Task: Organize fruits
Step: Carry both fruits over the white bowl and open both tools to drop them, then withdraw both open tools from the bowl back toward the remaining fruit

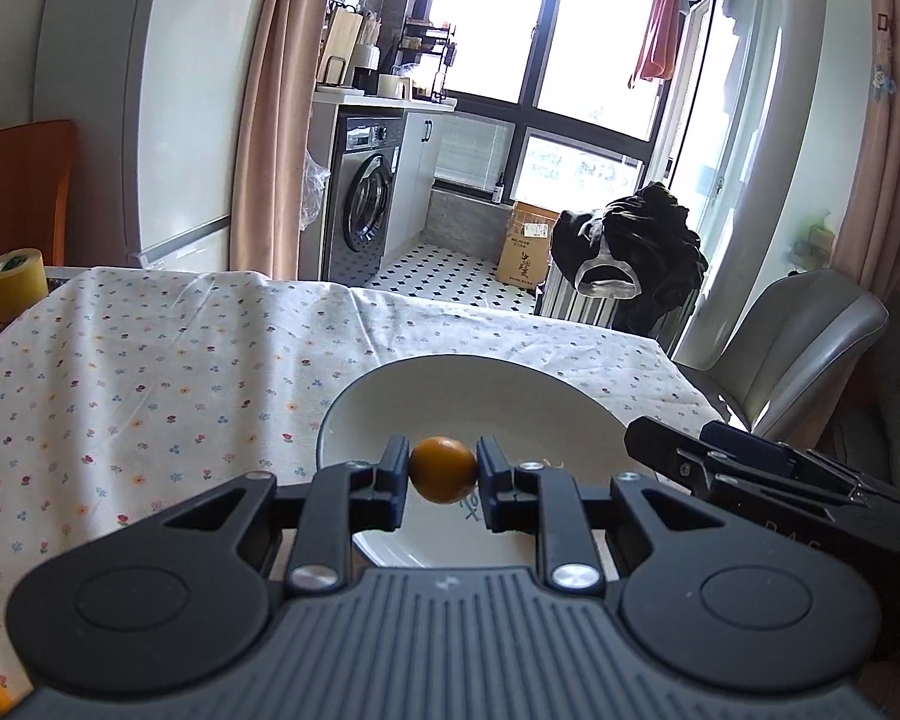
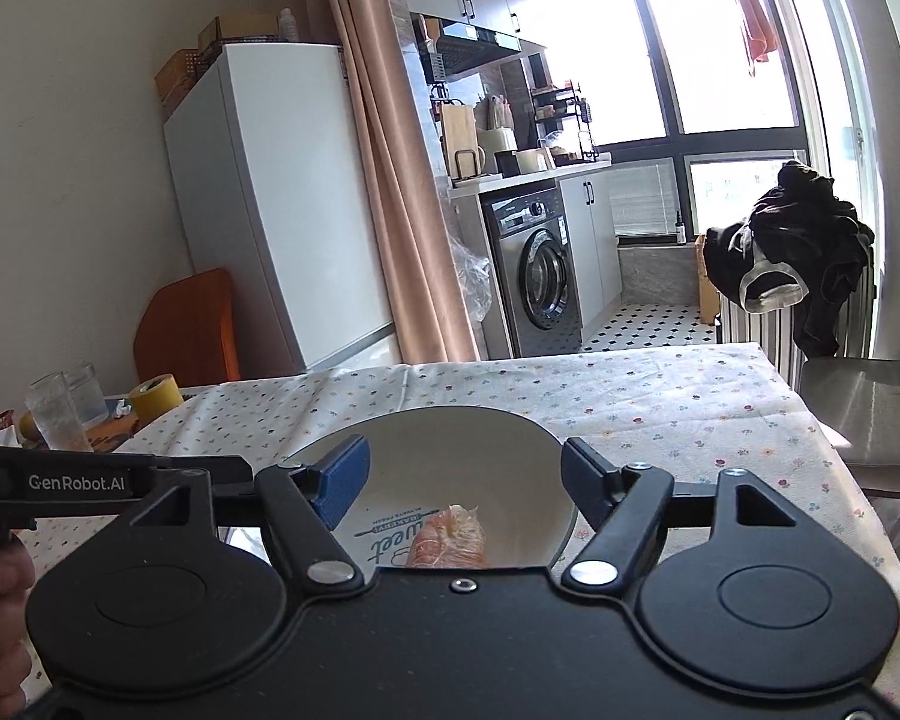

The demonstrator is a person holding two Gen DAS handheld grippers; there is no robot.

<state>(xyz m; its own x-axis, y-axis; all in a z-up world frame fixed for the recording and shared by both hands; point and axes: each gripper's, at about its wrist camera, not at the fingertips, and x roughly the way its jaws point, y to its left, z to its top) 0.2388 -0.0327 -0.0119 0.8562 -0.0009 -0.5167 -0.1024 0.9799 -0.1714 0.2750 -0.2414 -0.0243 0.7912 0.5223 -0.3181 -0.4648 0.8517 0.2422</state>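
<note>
A floral tablecloth (image 1: 150,372) covers the table, with a washing machine (image 1: 363,198) far behind. The left gripper (image 1: 443,471), clamped on a small orange fruit (image 1: 443,469), hangs over the white plate (image 1: 510,396). The right gripper (image 2: 462,480) hovers with jaws apart.

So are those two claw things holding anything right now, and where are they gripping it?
The left gripper pinches a small orange fruit by its two sides, above the white plate. The right gripper is open and holds nothing.

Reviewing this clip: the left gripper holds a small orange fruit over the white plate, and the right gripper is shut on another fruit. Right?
Not quite. The right gripper is open and holds nothing, as the right wrist view shows. The left gripper does hold the small orange fruit over the white plate.
</note>
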